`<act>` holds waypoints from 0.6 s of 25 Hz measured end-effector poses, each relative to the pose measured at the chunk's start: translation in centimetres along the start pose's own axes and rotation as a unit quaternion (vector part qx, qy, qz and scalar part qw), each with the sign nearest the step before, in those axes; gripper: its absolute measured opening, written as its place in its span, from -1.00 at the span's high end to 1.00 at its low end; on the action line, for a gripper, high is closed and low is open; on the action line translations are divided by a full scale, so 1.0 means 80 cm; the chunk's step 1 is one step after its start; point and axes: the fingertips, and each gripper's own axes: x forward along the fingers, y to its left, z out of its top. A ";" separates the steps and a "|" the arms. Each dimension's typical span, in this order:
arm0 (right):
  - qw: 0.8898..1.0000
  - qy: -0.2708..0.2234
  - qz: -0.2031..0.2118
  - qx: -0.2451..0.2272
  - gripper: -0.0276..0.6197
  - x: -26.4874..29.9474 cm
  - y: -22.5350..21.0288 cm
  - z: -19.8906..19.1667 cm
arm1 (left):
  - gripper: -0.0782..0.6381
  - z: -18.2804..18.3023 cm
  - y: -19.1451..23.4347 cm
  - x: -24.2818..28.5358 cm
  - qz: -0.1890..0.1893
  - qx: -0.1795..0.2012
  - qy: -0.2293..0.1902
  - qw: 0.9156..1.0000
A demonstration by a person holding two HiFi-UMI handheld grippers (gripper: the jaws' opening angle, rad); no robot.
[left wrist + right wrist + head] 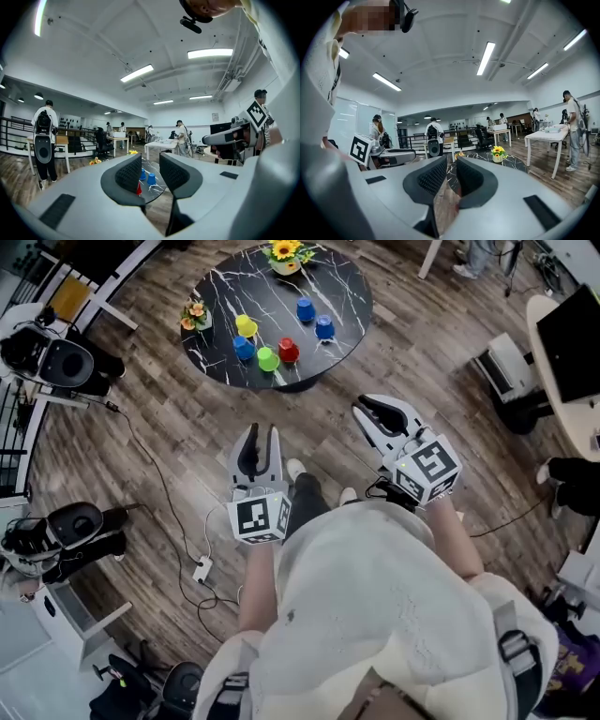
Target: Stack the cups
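Observation:
Several small cups stand apart on a round black marble table ahead of me: a yellow one, a green one, a red one and three blue ones. My left gripper is held over the wooden floor short of the table, open and empty. In the left gripper view, two blue cups and the red cup show far off through its jaws. My right gripper is beside it, jaws slightly apart, with nothing between them.
A pot of sunflowers and a smaller flower pot stand on the table's rim. Cables run over the floor at my left, near black equipment. A desk with a monitor is at the right. People stand about the room.

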 end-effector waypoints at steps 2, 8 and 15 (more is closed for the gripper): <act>1.000 0.003 -0.004 0.001 0.66 0.022 -0.003 0.004 | 0.39 0.002 0.018 0.016 -0.012 0.003 0.001 1.000; 1.000 0.010 -0.016 -0.004 0.53 0.109 -0.015 0.021 | 0.29 0.012 0.083 0.080 -0.044 0.015 -0.001 0.999; 0.999 0.011 -0.049 -0.006 0.49 0.216 -0.034 0.032 | 0.29 0.011 0.169 0.151 -0.081 0.028 0.003 0.996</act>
